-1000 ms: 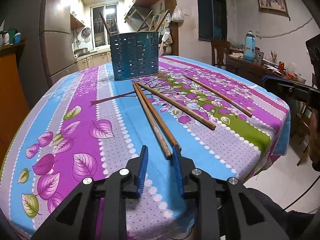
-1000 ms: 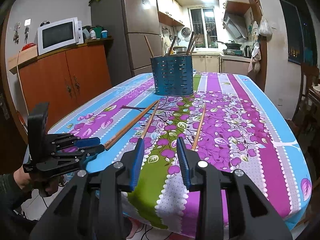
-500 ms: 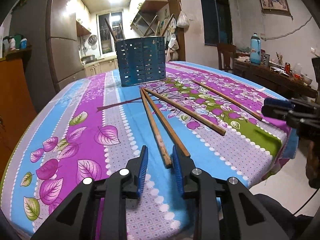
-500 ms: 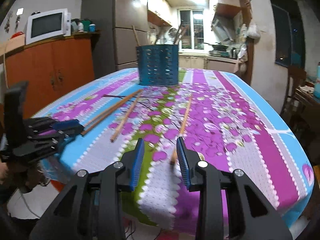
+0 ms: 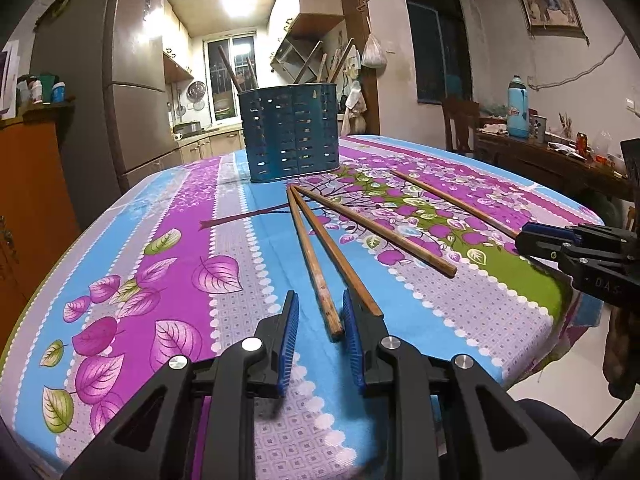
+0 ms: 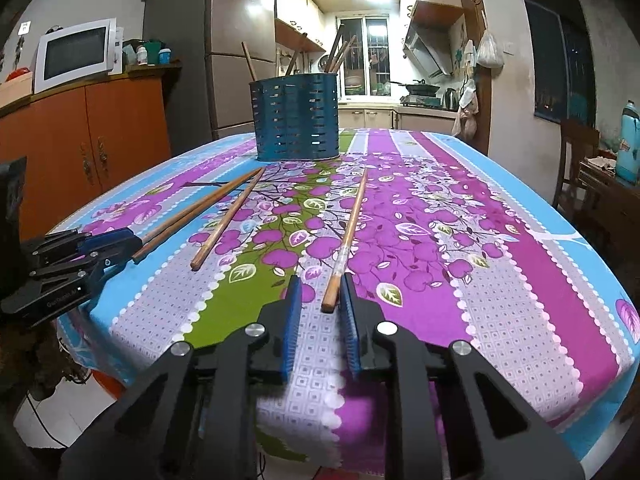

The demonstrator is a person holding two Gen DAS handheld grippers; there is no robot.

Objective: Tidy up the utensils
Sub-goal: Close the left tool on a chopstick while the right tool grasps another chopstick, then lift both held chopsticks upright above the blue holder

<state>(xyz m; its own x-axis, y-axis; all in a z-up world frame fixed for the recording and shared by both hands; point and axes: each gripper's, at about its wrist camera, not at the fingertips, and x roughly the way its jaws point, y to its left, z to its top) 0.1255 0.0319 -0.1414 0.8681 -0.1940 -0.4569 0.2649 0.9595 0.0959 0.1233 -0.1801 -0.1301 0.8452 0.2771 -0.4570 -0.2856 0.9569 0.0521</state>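
The desk [image 5: 224,240] fills the lower half of both frames. A slotted holder [image 5: 292,132] stands on it at upper centre of the left wrist view, with several sticks standing in it. Below the holder four chopsticks lie on the desk: a pair [image 5: 320,256] converging at their far tips near the holder and running down to frame centre, a third chopstick [image 5: 376,232] to their right, and a fourth chopstick [image 5: 456,204] further right. The left tool [image 5: 320,320] sits at bottom centre, straddling the pair's near ends. The right tool [image 6: 320,300] sits at bottom centre of its view, around the fourth chopstick's near end.
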